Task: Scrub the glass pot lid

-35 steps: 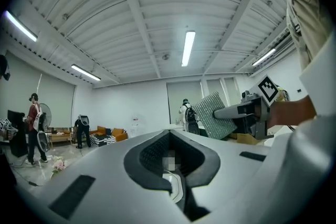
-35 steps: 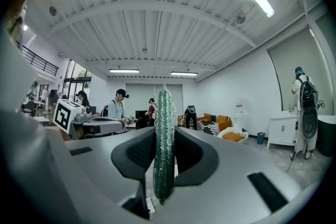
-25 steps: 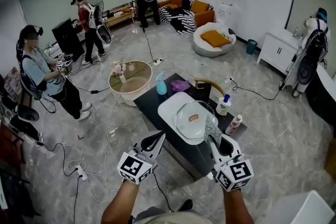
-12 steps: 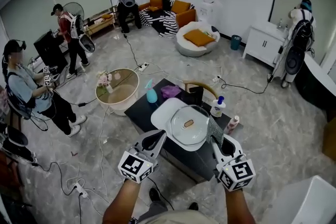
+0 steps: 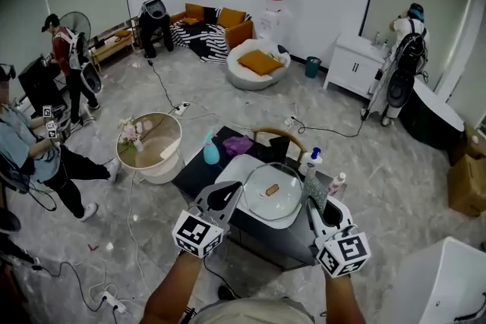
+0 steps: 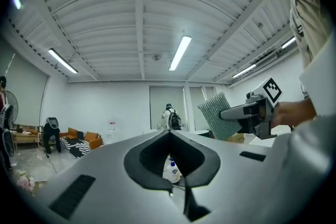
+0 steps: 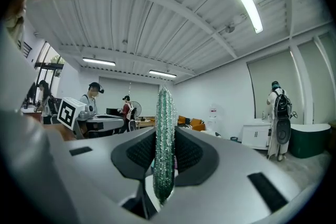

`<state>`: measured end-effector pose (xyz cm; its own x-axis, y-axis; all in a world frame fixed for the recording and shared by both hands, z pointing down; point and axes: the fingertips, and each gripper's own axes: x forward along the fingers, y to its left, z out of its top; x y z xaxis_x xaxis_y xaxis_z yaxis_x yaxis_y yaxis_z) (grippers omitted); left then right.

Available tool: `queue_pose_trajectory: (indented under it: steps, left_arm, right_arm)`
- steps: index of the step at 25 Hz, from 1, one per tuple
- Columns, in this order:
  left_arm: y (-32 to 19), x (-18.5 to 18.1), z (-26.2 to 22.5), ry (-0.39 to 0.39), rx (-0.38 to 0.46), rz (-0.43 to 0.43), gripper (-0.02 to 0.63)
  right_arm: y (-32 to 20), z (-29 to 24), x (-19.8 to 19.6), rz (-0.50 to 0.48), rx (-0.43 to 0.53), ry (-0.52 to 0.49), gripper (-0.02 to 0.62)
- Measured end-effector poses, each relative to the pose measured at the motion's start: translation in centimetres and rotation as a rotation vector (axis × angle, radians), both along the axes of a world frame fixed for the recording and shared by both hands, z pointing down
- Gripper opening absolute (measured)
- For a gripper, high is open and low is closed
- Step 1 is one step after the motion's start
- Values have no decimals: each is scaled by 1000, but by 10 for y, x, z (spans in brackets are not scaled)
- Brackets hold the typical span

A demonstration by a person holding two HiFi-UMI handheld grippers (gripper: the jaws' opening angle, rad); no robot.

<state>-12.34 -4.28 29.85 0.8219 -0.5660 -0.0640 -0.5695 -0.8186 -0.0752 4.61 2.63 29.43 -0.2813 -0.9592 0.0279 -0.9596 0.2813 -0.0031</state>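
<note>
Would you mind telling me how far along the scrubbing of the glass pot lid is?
Done: the glass lid lies in the white basin and the scrub pad is picked up. In hand: the right tool is shut on the pad, near the lid's right edge; the left tool is shut, empty. Left: the scrubbing itself, which I judge not yet begun.

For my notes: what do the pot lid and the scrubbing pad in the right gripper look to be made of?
Pot lid: seemingly clear glass, smooth and glossy; the white tray beneath shows through it. The rim may be metal, but it is too small to tell.
Scrubbing pad: apparently a woven synthetic or metallic mesh, greenish-silver; its knobbly, glittering weave shows edge-on.
</note>
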Motion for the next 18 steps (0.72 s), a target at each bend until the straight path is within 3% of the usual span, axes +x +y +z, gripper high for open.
queue_pose_trajectory:
  steps: [11, 18]
  left_arm:
    - [-52, -1, 39, 25, -72, 77, 14]
    - [-88, 15, 77, -64, -140, 54, 14]
  right_arm:
    - [-29, 23, -13, 75, -69, 54, 84]
    - [-82, 38, 2, 27, -94, 15, 83]
